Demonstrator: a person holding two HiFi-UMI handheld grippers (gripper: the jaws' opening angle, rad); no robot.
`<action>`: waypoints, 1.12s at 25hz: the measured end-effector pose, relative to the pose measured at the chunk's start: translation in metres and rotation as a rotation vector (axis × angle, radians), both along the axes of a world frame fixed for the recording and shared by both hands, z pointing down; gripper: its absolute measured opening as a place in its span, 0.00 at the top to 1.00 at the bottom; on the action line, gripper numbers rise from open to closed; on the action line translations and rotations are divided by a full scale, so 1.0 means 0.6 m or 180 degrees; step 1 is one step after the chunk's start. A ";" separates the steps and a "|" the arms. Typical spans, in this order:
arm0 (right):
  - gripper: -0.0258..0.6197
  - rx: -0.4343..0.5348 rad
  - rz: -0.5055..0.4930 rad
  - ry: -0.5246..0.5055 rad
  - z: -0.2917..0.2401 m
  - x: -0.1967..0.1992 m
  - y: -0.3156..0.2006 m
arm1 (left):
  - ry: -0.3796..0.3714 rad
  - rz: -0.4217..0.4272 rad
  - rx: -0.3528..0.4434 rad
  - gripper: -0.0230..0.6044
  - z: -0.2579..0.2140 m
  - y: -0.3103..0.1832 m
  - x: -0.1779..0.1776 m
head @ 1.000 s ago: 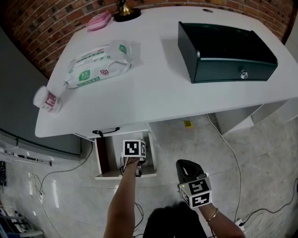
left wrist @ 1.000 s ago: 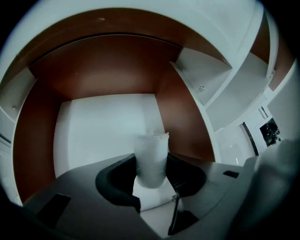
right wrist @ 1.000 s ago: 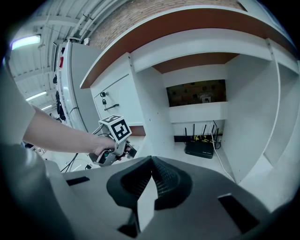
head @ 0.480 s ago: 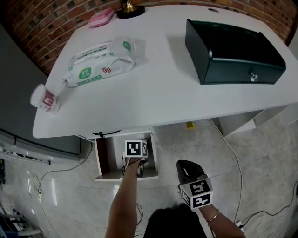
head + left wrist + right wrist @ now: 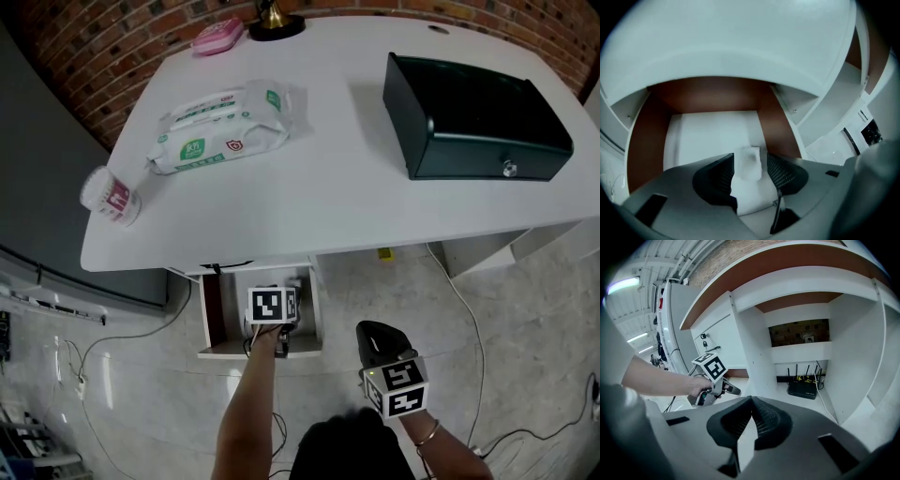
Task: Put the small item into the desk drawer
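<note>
1. Shifted since a second ago: the desk (image 5: 309, 197) and everything on it sit further right and lower in your head view, so it is your head that has turned. Both grippers stay where they were.
2. Right gripper (image 5: 751, 401): nearest to you, held low beside your body, its jaws clenched tip to tip with nothing between them. It takes no part in this step.
3. Left gripper (image 5: 750, 158): reaches forward into the open drawer, and its jaws are opening. The pads stand clear enough that the grip reads as released.
4. Small item (image 5: 751, 165): a white lump between the parting pads, inside the drawer's walls. White against the white floor, so you cannot confirm that it rests flat there; it looks to be let go rather than carried.
5. Drawer (image 5: 212, 314): pulled out under the desk's front edge, brown side walls, pale floor, no other contents visible.
6. Meaning for the task: placement appears done or all but done. What remains is probably to lift the left gripper straight out without dragging the item, then push the drawer shut if that is wanted.
7. Desk top, farther off: a cup (image 5: 111, 195) at the left edge, a wipes pack (image 5: 225, 127), a black box (image 5: 478, 117) and, farthest, a pink case (image 5: 217, 36), none of them touched.
</note>
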State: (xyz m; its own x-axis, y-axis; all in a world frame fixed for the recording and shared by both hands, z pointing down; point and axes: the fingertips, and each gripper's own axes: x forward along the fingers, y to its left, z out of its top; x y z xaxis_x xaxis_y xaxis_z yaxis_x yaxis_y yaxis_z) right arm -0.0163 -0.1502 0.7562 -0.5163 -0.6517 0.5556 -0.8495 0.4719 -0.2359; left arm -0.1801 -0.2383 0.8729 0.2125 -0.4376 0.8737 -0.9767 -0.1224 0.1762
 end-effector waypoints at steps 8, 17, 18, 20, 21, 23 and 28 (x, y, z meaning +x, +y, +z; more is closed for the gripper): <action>0.95 -0.0013 -0.0001 -0.0039 -0.096 -0.004 0.006 | -0.0011 -0.0160 0.0419 0.69 -0.140 0.046 -0.004; 0.95 0.0055 -0.0059 -0.0100 -0.225 -0.019 0.017 | -0.0074 -0.0308 0.0829 0.85 -0.307 0.124 -0.010; 0.95 0.0050 -0.0065 -0.0109 -0.236 -0.022 0.020 | -0.0087 -0.0334 0.0874 0.87 -0.325 0.133 -0.012; 0.95 0.0038 -0.0072 -0.0113 -0.258 -0.024 0.027 | -0.0104 -0.0368 0.0965 0.88 -0.360 0.151 -0.013; 0.95 0.0032 -0.0072 -0.0111 -0.270 -0.024 0.030 | -0.0127 -0.0372 0.1012 0.88 -0.377 0.160 -0.013; 0.95 0.0020 -0.0076 -0.0115 -0.295 -0.023 0.036 | -0.0191 -0.0384 0.1087 0.90 -0.410 0.177 -0.016; 0.95 -0.0002 -0.0096 -0.0133 -0.360 -0.021 0.054 | -0.0196 -0.0458 0.1200 0.92 -0.492 0.219 -0.019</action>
